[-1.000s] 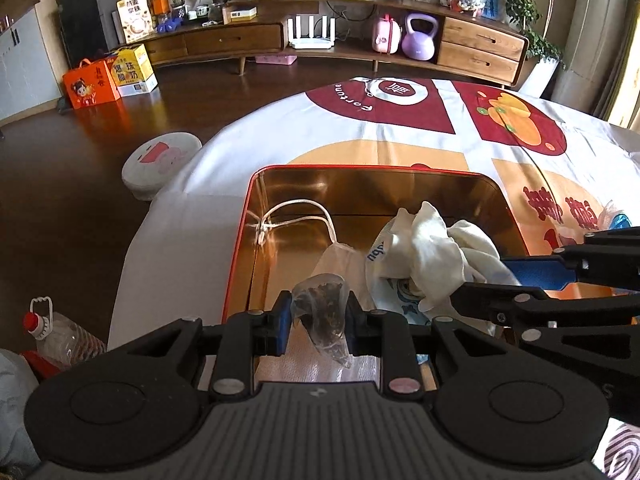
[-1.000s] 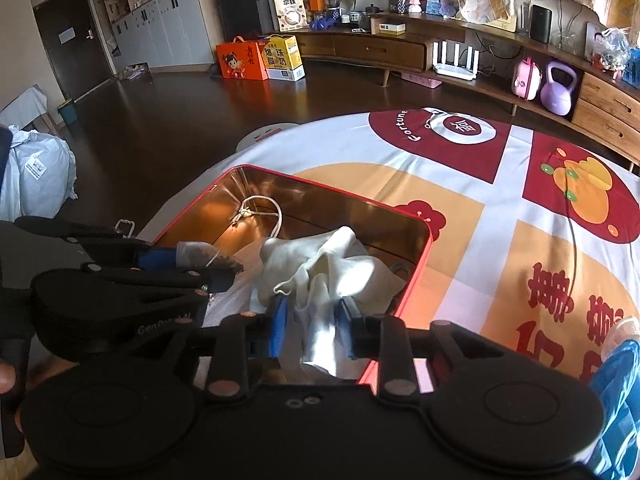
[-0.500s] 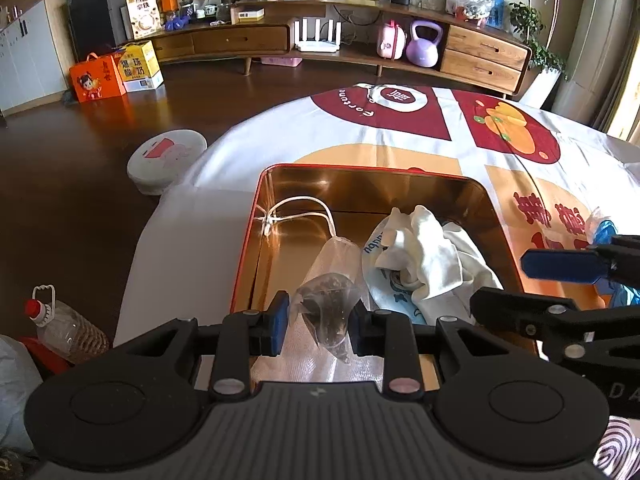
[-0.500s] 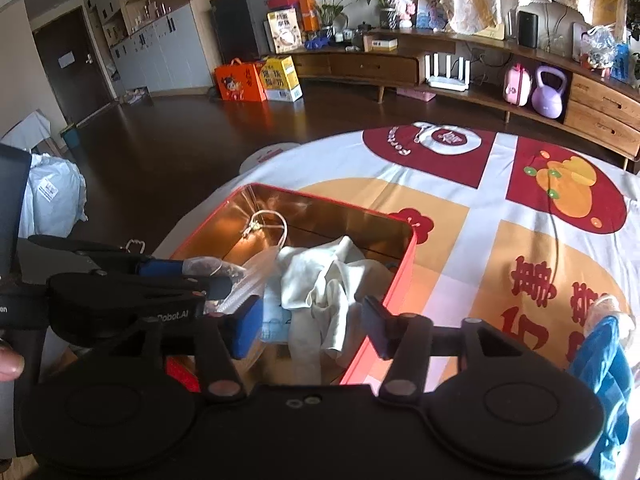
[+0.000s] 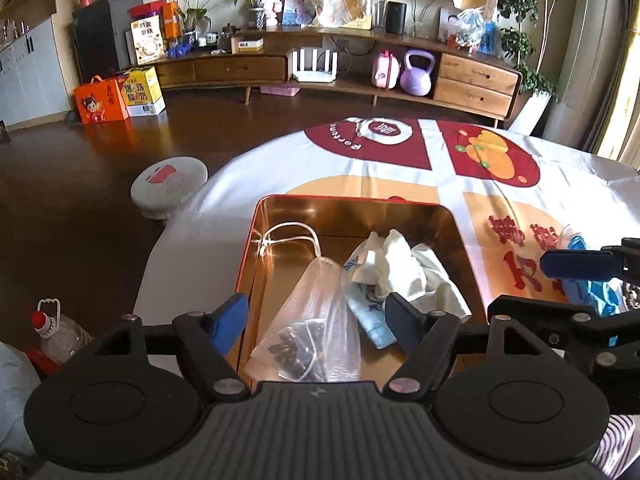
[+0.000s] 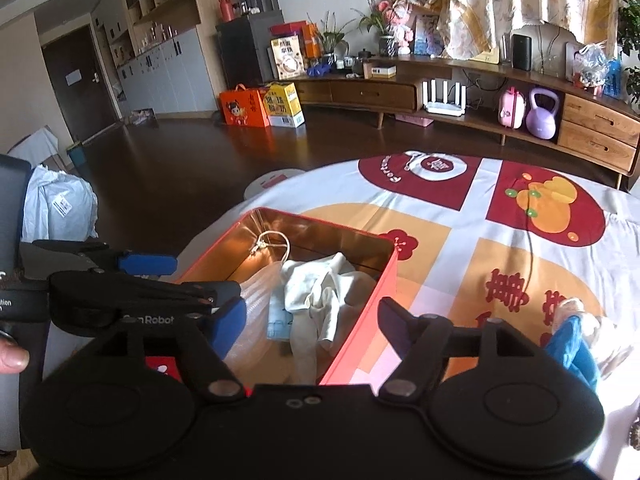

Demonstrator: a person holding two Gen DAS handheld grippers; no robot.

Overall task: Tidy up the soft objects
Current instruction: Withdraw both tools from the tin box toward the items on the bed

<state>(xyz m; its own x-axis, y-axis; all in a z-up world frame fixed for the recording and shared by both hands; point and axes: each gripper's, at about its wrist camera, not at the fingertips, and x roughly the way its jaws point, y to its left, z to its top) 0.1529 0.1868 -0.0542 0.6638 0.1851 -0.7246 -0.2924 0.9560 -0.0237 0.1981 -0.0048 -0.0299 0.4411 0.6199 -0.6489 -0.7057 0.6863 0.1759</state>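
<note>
A red tin box (image 5: 460, 224) with a shiny gold inside sits on the patterned tablecloth; it also shows in the right wrist view (image 6: 352, 344). In it lie a clear mesh drawstring bag (image 5: 316, 320) with dark bits inside, a white cloth (image 5: 404, 268) and a light blue item (image 5: 372, 328). My left gripper (image 5: 318, 316) is open above the box's near edge, over the mesh bag. My right gripper (image 6: 310, 320) is open and empty above the box's near right side, over the white cloth (image 6: 320, 292). A blue soft object (image 6: 572, 344) lies on the table right of the box.
The round table (image 6: 480, 216) wears a red, orange and white cloth. A white round robot vacuum (image 5: 170, 178) sits on the dark floor at left. A plastic bottle (image 5: 56, 332) stands by the table's near left. A long wooden sideboard (image 5: 320, 68) runs along the back.
My left gripper opened and let the mesh bag drop into the box. My right gripper, earlier shut on the white cloth, opened, released it and drew back. Both have risen.
</note>
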